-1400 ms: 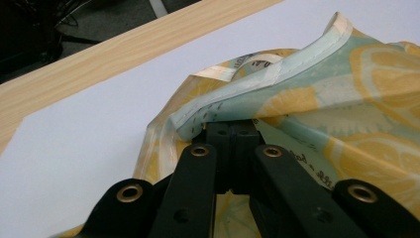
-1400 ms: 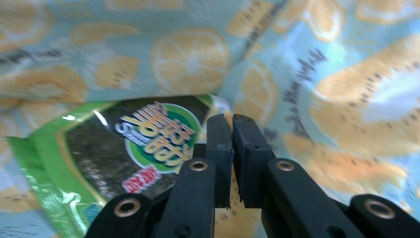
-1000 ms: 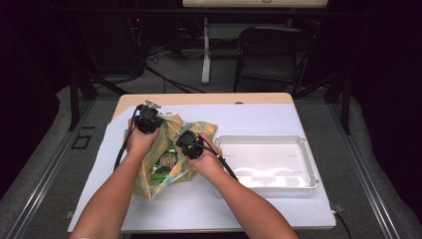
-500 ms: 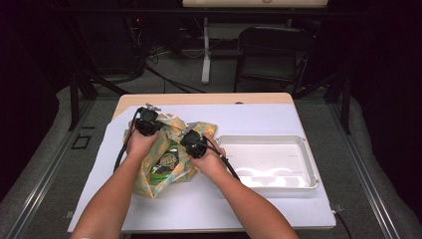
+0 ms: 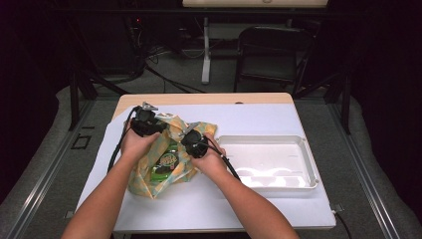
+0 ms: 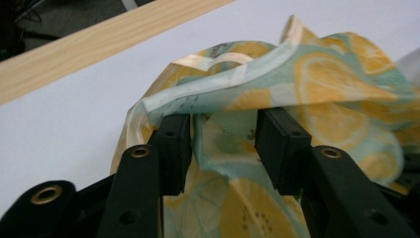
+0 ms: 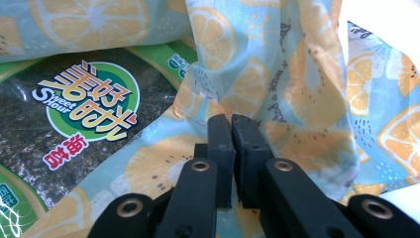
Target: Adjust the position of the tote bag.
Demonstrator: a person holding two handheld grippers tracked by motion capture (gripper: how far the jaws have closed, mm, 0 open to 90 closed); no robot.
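A lemon-print bag is seen lying on the white-covered counter, left of centre, with a green snack packet showing through its open mouth. Just to the right of the bag, a white tray is set on the counter, apart from it.

The left tool is held at the far left edge of the bag. In the left gripper view its jaws are seen standing well apart, having just been opening; a fold of the bag lies between them, draped over their tips, but it is not pressed by the pads. The pale handle loop of the bag is raised just beyond the jaws.

The right tool is placed on the upper middle of the bag, beside the left one. In the right gripper view its jaws are drawn almost together, and a pinch of the bag's fabric is gripped between them, the cloth rising in a gathered fold above the tips. To the left of that fold, the packet is seen inside the bag, with a round green and white label printed in yellow and red characters.

Both forearms are brought in from the near edge of the counter, and a black cable is trailed from the left tool down along the left wrist.
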